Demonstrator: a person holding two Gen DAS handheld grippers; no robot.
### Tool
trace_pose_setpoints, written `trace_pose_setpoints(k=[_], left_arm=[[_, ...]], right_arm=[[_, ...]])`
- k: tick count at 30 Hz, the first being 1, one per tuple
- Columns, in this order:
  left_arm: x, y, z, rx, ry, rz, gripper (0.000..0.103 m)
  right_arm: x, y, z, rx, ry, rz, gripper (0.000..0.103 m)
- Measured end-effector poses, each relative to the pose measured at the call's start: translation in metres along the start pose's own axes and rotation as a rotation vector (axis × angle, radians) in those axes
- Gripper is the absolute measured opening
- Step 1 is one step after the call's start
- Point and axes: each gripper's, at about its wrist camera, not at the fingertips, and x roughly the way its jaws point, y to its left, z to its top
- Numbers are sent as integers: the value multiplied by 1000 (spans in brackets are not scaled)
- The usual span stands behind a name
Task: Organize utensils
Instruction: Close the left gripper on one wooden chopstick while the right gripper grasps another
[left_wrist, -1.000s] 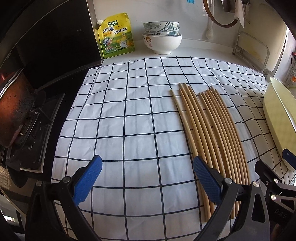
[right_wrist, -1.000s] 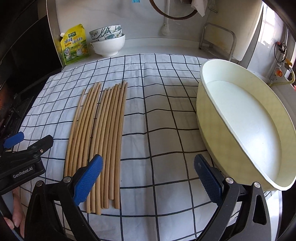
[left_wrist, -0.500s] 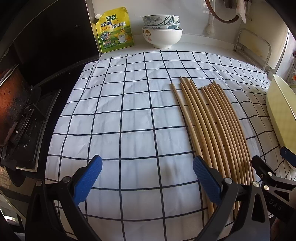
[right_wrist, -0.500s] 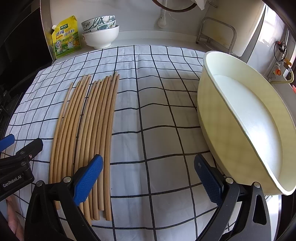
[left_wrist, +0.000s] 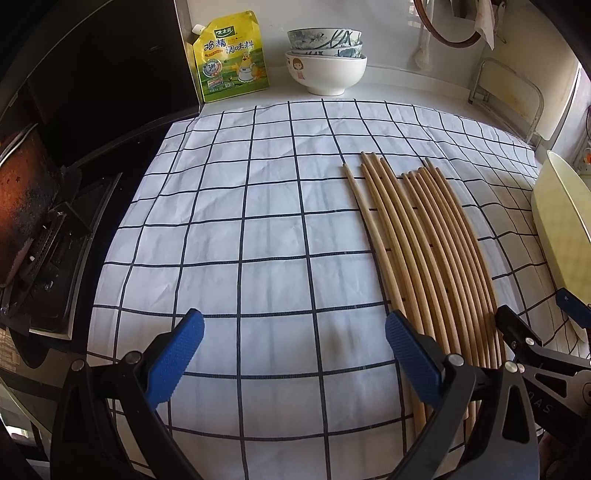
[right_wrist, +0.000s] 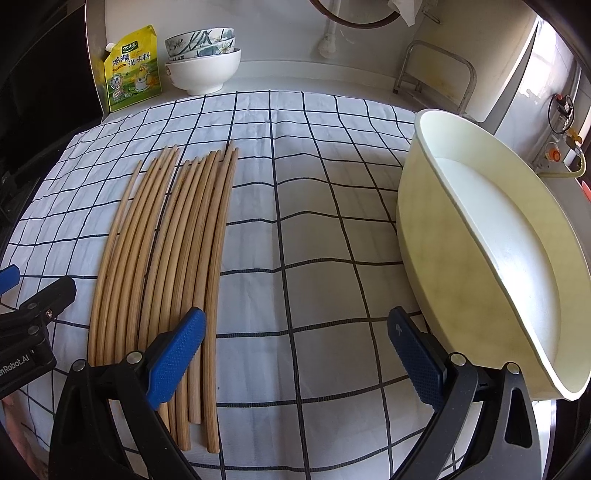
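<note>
A home kitchen is shown; a gas stove (left_wrist: 44, 236) is set beside the counter (left_wrist: 406, 79); stacked bowls (left_wrist: 325, 59) and a yellow seasoning pouch (left_wrist: 229, 55) are kept against the wall; a checked cloth (left_wrist: 240, 229) is spread on the counter; a cream basin (right_wrist: 491, 251) is placed on it.

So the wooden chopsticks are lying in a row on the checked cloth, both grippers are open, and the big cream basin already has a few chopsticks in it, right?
Not quite. The cream basin holds no chopsticks; the right wrist view shows its inside bare. The chopsticks do lie in a row on the checked cloth, and the left gripper and right gripper are both open.
</note>
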Motion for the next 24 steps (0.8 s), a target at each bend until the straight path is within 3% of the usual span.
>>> trace_pose_setpoints(k=[16, 24], left_arm=[[9, -15, 16, -18, 11, -40, 97], [20, -14, 10, -10, 50, -11, 97]], right_arm=[[12, -1, 5, -10, 14, 33, 94], [11, -1, 4, -6, 18, 51, 94]])
